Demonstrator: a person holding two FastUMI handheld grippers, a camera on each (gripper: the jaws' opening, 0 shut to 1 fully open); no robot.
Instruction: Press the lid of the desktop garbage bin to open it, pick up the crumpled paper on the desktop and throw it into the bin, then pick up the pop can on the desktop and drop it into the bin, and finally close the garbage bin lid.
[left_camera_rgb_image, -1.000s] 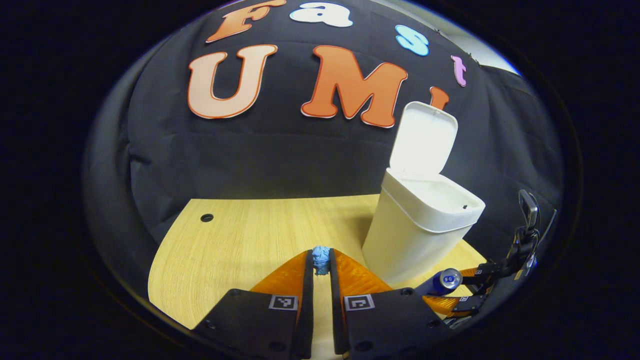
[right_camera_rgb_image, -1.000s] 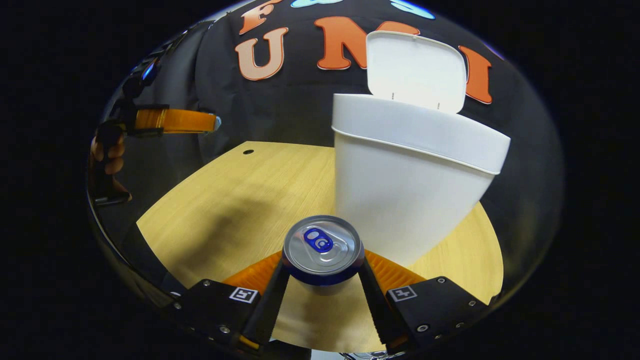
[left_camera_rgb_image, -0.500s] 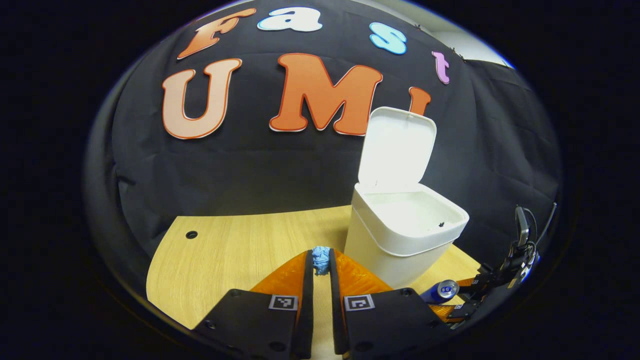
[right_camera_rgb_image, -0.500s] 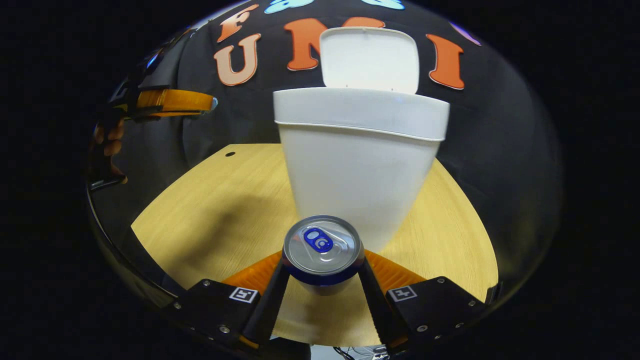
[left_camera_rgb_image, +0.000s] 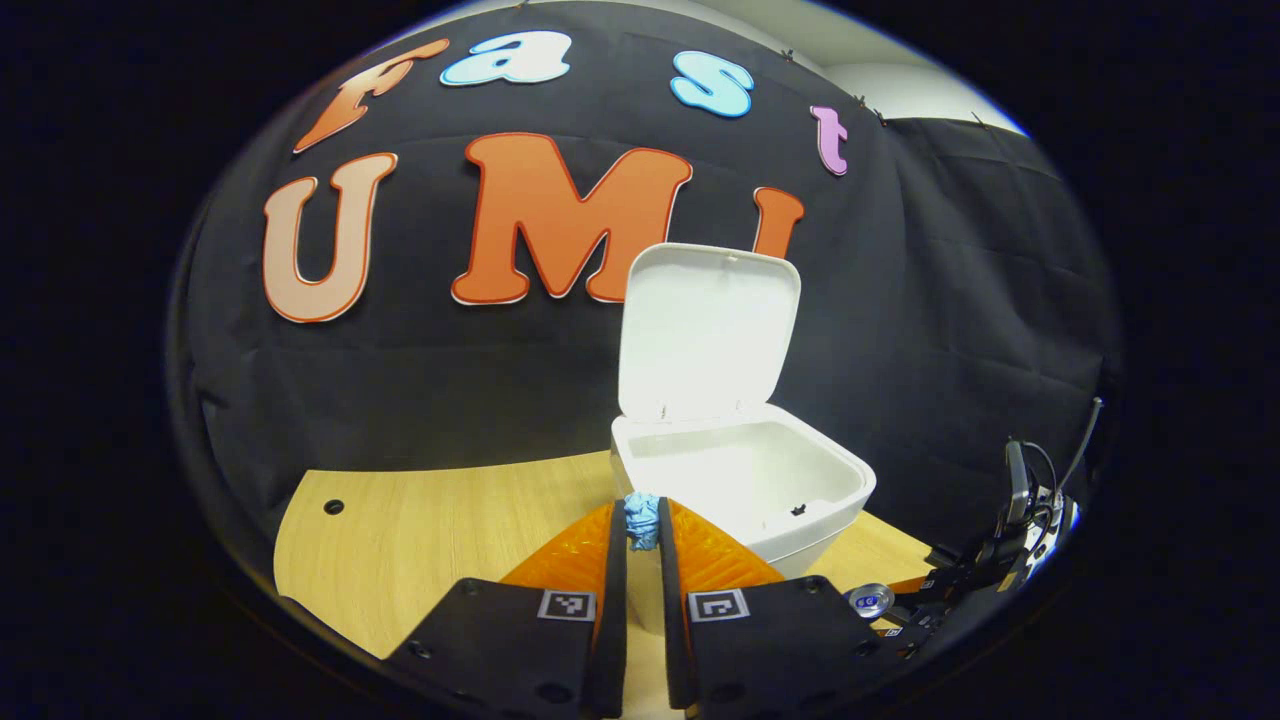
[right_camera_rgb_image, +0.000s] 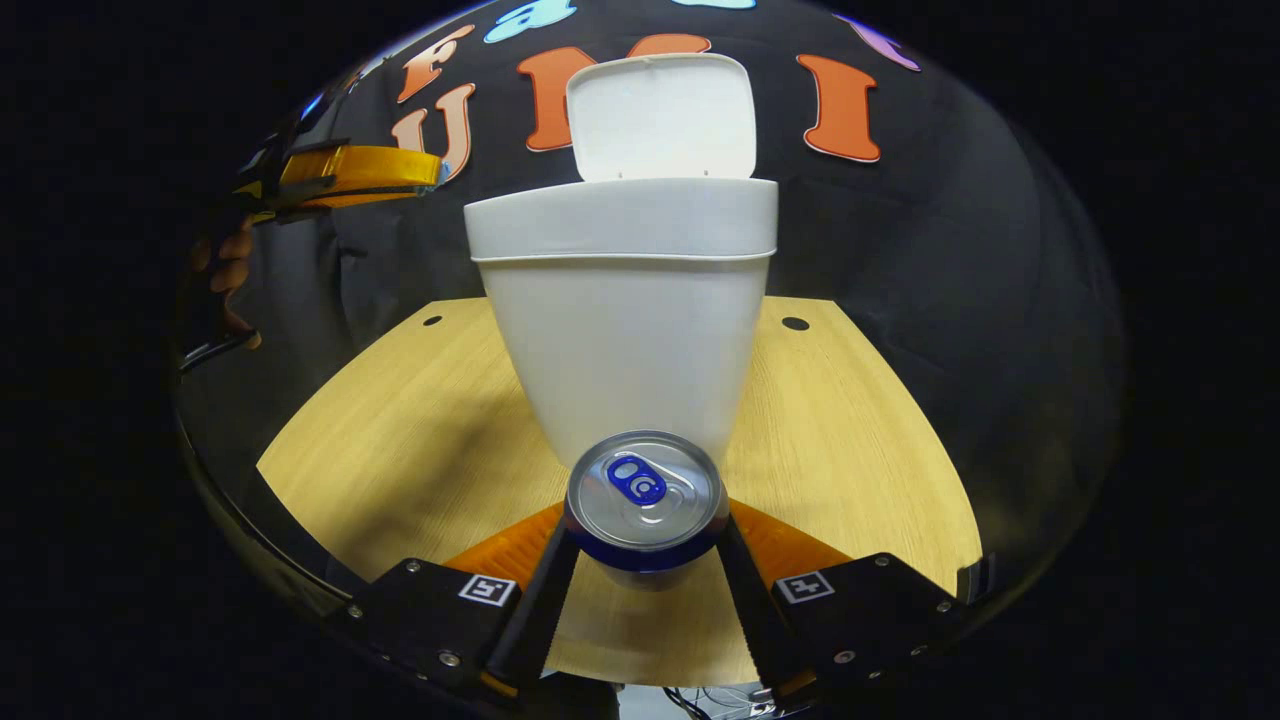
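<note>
The white bin (left_camera_rgb_image: 740, 490) stands on the wooden desk with its lid (left_camera_rgb_image: 708, 330) raised upright. My left gripper (left_camera_rgb_image: 641, 522) is shut on a small blue crumpled paper (left_camera_rgb_image: 641, 518), held high, just beside the bin's near-left rim. In the right gripper view the bin (right_camera_rgb_image: 625, 320) rises straight ahead with its lid (right_camera_rgb_image: 660, 115) up. My right gripper (right_camera_rgb_image: 645, 520) is shut on the blue pop can (right_camera_rgb_image: 645, 495), top facing the camera, low in front of the bin. The left gripper (right_camera_rgb_image: 345, 172) appears at upper left there, held by a hand (right_camera_rgb_image: 225, 275). The can (left_camera_rgb_image: 870, 600) also shows at lower right in the left gripper view.
The wooden desk (right_camera_rgb_image: 400, 430) has cable holes (right_camera_rgb_image: 795, 323) near its back corners. Black cloth walls close in behind and at the sides. Open desk surface (left_camera_rgb_image: 420, 540) lies left of the bin.
My left gripper has risen and swung toward the bin, so its open inside now shows. The right gripper with the can has shifted to face the bin head-on.
</note>
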